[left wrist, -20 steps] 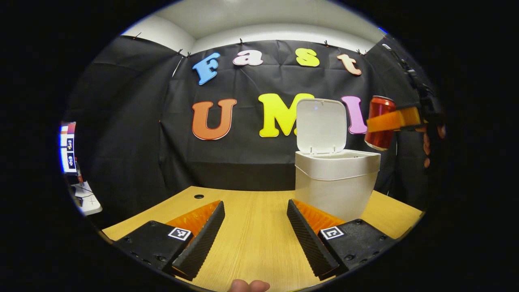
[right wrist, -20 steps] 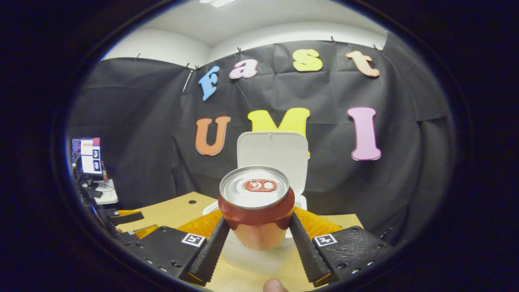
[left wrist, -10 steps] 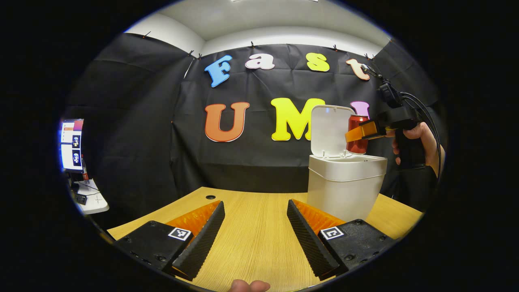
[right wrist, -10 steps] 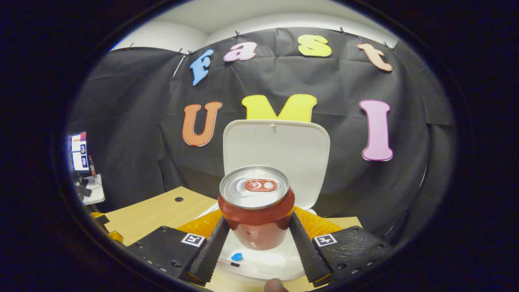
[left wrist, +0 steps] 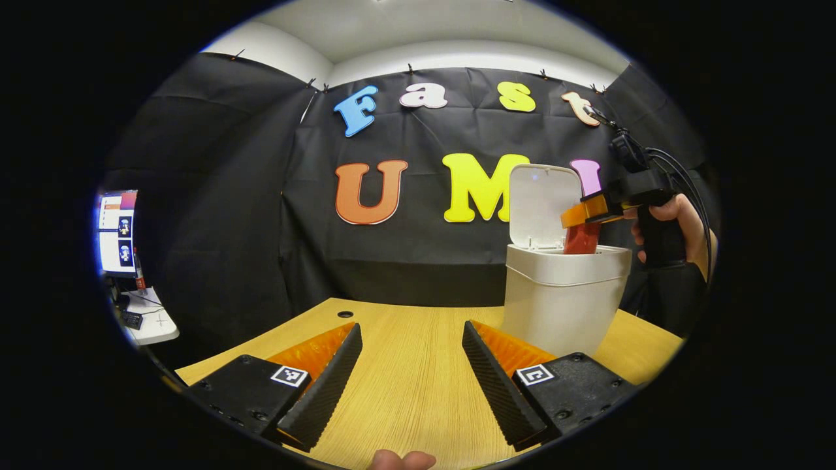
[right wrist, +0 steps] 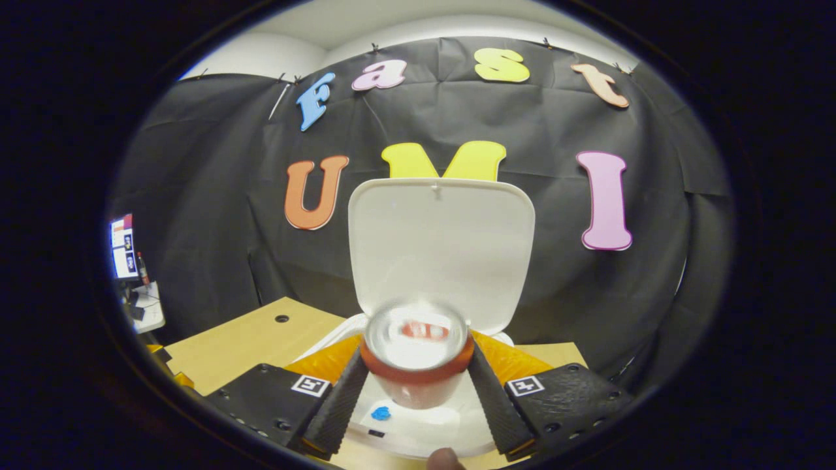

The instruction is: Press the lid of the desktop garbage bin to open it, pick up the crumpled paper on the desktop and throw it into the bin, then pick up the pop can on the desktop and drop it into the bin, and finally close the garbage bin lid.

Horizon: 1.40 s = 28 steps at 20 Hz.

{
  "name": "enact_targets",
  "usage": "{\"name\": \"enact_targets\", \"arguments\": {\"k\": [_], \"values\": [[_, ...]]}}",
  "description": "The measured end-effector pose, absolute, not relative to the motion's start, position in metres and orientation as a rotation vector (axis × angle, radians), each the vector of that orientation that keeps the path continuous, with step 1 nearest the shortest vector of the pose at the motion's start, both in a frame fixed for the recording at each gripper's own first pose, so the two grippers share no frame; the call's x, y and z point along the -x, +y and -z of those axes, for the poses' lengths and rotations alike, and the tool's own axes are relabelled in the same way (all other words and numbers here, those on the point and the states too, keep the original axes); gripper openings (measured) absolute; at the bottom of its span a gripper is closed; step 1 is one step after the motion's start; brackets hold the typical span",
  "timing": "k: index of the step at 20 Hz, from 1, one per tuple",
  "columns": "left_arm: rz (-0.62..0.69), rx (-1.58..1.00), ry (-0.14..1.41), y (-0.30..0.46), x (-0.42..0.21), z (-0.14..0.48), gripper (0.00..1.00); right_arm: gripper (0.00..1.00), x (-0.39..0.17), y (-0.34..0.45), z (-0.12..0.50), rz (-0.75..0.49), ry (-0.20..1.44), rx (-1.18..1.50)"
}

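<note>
The right gripper is spread around the blurred, dropping pop can over the open bin; closing its lid likely comes next, while the left gripper is hanging spread and empty.

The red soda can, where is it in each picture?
Left gripper view: the red metal soda can sits far right, dropping into the white plastic bin.
Right gripper view: the can, blurred, is low in the middle.
Shared landmark: the bin's raised white lid stands behind the can.
</note>
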<state>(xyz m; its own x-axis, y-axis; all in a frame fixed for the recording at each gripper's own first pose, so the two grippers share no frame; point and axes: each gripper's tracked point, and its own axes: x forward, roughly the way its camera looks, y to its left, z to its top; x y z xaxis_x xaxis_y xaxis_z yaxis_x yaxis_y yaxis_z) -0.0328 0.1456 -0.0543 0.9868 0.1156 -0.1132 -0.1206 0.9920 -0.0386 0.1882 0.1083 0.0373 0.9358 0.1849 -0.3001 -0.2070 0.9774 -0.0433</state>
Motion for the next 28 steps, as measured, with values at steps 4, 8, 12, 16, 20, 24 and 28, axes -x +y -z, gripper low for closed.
{"name": "enact_targets", "arguments": {"k": [4, 8, 12, 16, 20, 24, 28], "values": [[-0.121, 0.039, 0.106, 0.145, 0.034, 0.051, 0.99, 0.82, -0.185, 0.111, -0.042, -0.203, 0.289, 0.076], [-0.116, 0.036, 0.102, 0.142, 0.036, 0.05, 0.99, 0.82, -0.181, 0.111, -0.048, -0.203, 0.272, 0.078], [-0.111, 0.039, 0.105, 0.141, 0.036, 0.051, 0.99, 0.84, -0.173, 0.109, -0.056, -0.199, 0.255, 0.064], [-0.112, 0.033, 0.101, 0.14, 0.037, 0.051, 0.99, 0.89, -0.166, 0.107, -0.073, -0.184, 0.205, 0.064], [-0.105, 0.031, 0.1, 0.137, 0.035, 0.052, 0.99, 0.94, -0.163, 0.109, -0.099, -0.154, 0.126, 0.068], [-0.1, 0.042, 0.11, 0.137, 0.03, 0.059, 0.99, 0.93, -0.163, 0.111, -0.133, -0.147, 0.069, 0.039], [-0.085, 0.073, 0.122, 0.135, 0.024, 0.06, 1.0, 0.96, -0.181, 0.105, -0.173, -0.097, 0.009, 0.043]]}}
